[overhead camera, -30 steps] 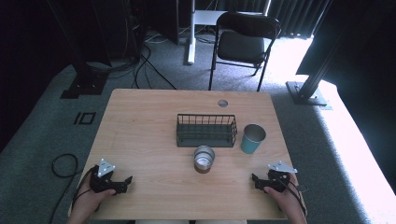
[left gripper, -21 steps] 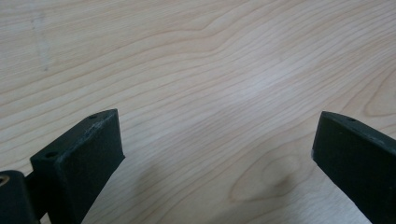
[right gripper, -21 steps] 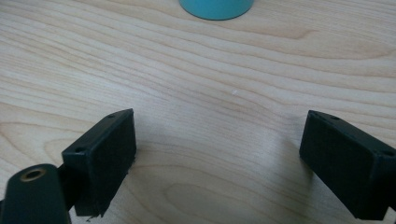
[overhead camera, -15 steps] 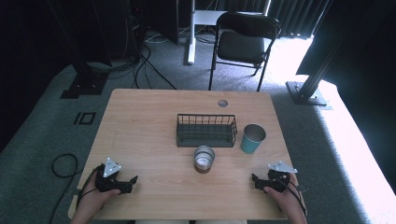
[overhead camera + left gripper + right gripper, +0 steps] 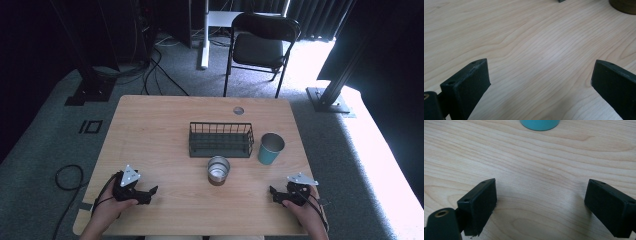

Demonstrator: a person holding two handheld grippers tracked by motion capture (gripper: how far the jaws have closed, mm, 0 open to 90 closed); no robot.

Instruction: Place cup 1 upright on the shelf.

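**Both claws wide open on the counter, cups ahead of them**

We see the left claw [image 5: 150,192] low over the wooden counter [image 5: 150,135], held in a hand [image 5: 107,210] at the near left corner. Its jaws stand wide apart with nothing between them but bare wood; in the left gripper view the left claw [image 5: 539,77] looks along the grain, and the base of the metal cup [image 5: 624,5] sits far ahead of it and off to its right.

The right claw [image 5: 272,192] rests low at the near right corner, in the other hand [image 5: 310,212]. Its jaws are also spread wide and hold nothing. In the right gripper view the right claw [image 5: 541,195] faces the teal cup [image 5: 540,123], which stands straight ahead of it, well apart.

From above, the metal cup [image 5: 218,170] stands upright between the two claws and farther out than both. Just beyond it is the black wire basket [image 5: 221,140], and the teal cup [image 5: 270,148] stands just beside the basket's end nearer the right claw.
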